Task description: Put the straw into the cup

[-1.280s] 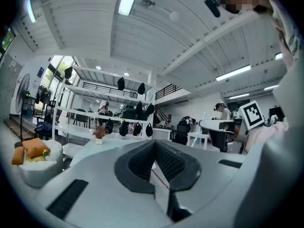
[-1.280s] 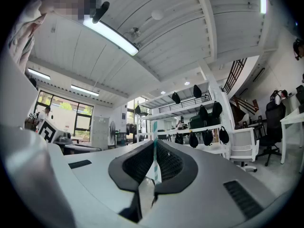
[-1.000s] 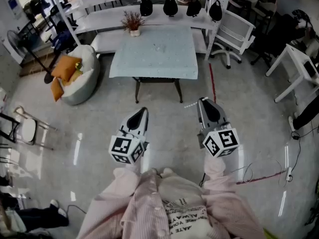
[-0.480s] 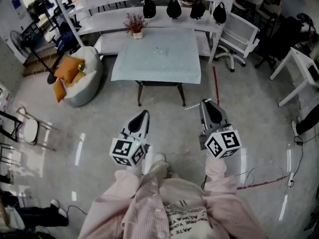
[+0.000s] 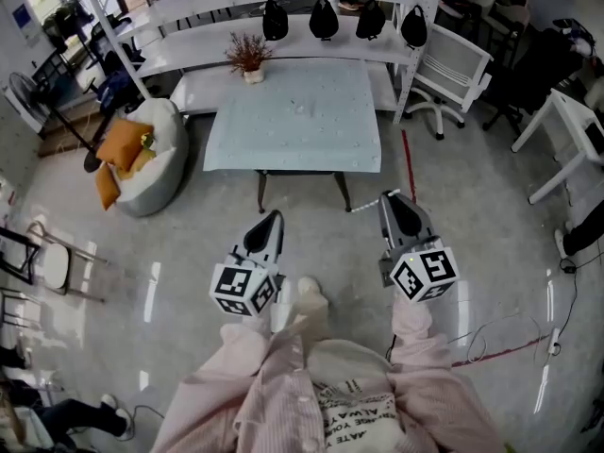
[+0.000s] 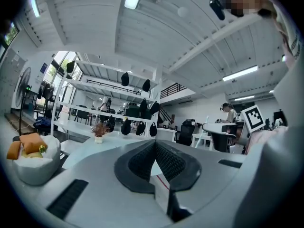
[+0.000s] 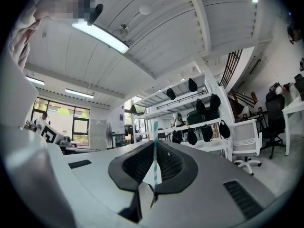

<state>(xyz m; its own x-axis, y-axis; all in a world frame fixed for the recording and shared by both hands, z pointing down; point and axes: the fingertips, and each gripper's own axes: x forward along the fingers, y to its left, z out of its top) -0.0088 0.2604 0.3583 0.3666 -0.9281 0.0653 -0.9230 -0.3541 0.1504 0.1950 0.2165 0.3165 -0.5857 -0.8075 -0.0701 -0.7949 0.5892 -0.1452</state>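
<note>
My right gripper [image 5: 386, 197] is shut on a thin white straw with teal stripes [image 5: 369, 202], which sticks out to the left of its tip. In the right gripper view the straw [image 7: 154, 141] stands upright between the closed jaws of the right gripper [image 7: 155, 148]. My left gripper [image 5: 273, 217] is held beside it, level, and in its own view the left gripper [image 6: 155, 144] has its jaws together with nothing in them. Both grippers hover over the floor short of a pale blue table [image 5: 293, 125]. I cannot make out a cup; only a small pale speck [image 5: 302, 109] lies on the table.
A potted dry plant [image 5: 248, 57] stands at the table's back left. White shelves with black bags [image 5: 323, 17] run behind it. A white beanbag with orange cushions [image 5: 143, 154] is left, an office chair [image 5: 455, 64] right, and a red floor line [image 5: 408, 163] beside the table.
The table has come nearer in the head view as the person walks toward it. Both grippers keep their places in the view, and a shoe now shows between them.
</note>
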